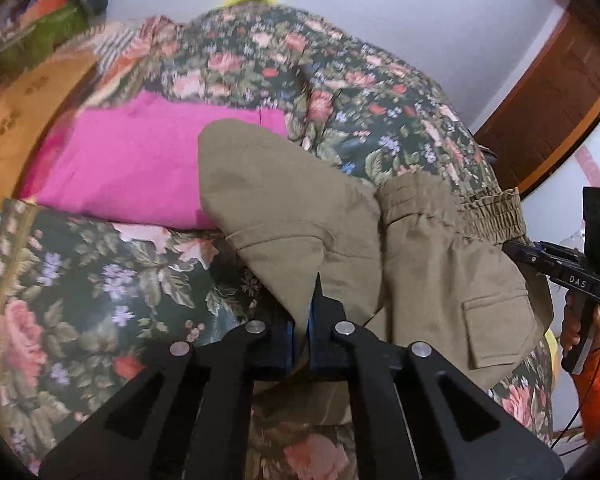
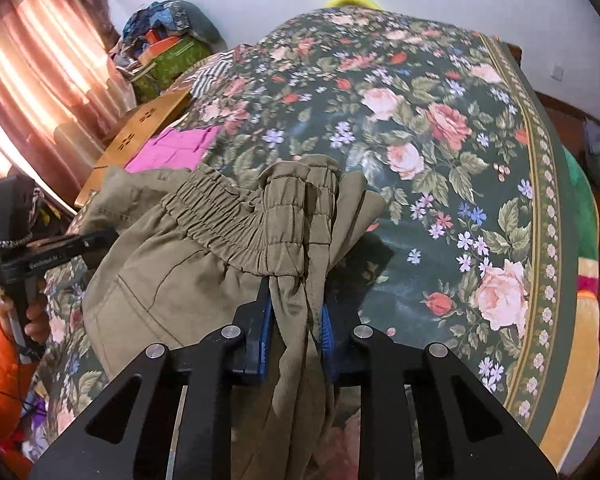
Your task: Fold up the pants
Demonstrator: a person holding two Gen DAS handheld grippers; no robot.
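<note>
The khaki pants (image 1: 420, 248) with an elastic waistband lie bunched on a floral bedspread (image 1: 80, 280). My left gripper (image 1: 302, 320) is shut on a fold of the pants' fabric near the leg side. My right gripper (image 2: 296, 320) is shut on a gathered bunch of the pants (image 2: 204, 264) just below the elastic waistband (image 2: 236, 216), lifting it off the bedspread (image 2: 440, 160). The right gripper's body shows at the right edge of the left wrist view (image 1: 572, 272); the left gripper's body shows at the left of the right wrist view (image 2: 40, 256).
A folded pink cloth (image 1: 140, 160) lies beyond the pants, seen also in the right wrist view (image 2: 172, 148). A wooden board (image 1: 24, 120) and a pile of coloured clothes (image 2: 164, 36) sit at the far left. Curtains (image 2: 40, 72) hang left; a wooden door frame (image 1: 548, 112) stands right.
</note>
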